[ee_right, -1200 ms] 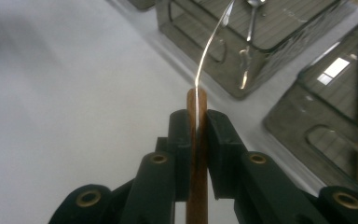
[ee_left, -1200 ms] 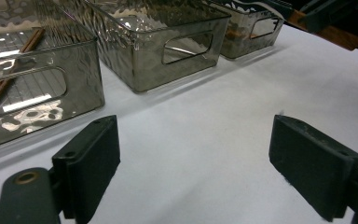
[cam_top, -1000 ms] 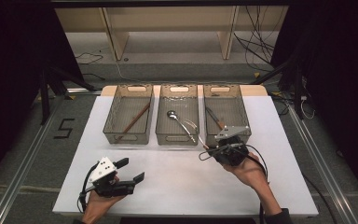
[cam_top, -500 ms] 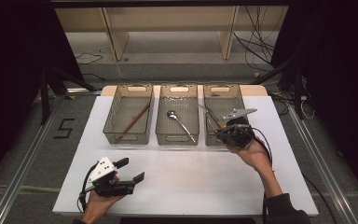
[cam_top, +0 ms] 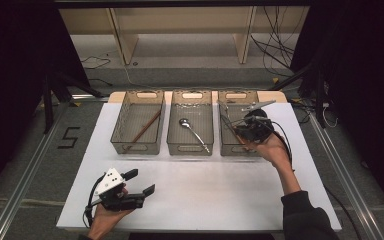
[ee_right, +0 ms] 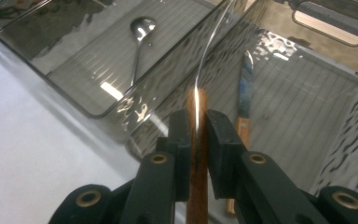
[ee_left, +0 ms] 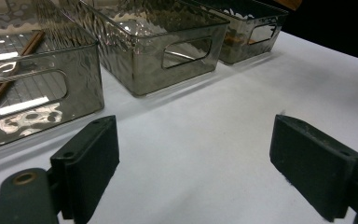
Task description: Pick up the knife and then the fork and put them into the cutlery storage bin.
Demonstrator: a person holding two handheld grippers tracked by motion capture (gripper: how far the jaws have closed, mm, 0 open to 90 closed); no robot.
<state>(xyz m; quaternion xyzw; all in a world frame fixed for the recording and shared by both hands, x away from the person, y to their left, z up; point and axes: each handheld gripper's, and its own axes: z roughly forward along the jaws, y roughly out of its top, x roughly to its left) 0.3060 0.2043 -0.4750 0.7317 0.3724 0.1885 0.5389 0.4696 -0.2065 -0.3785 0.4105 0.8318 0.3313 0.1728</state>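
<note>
Right gripper [ee_right: 196, 126] clamped on a wooden-handled knife [ee_right: 196, 154], seen edge-on in the right gripper view: brown handle squeezed between the two black pads, thin metal blade rising in a curve above them. In the high view, same gripper [cam_top: 241, 127] held over the right bin [cam_top: 236, 95], at its near end, with the hand [cam_top: 272, 150] behind it and a dark sleeve coming from the bottom right. Inside this right bin, a second knife [ee_right: 243, 100] lying flat on the ribbed bottom, blade away from the camera, wooden handle nearer. Next to it, in the middle bin [cam_top: 192, 95], a metal spoon [cam_top: 194, 134] resting on the bottom, bowl towards the far end. In the left bin [cam_top: 146, 95], a wooden chopstick [cam_top: 144, 131] lying diagonally.

Left gripper [cam_top: 139, 182] low over the white table [cam_top: 215, 190], near its front left part, well apart from the three bins. Jaws spread wide, nothing between the pads [ee_left: 91, 163], only bare white surface. Grey three-cornered plate on top, cable hanging at the hand.
</note>
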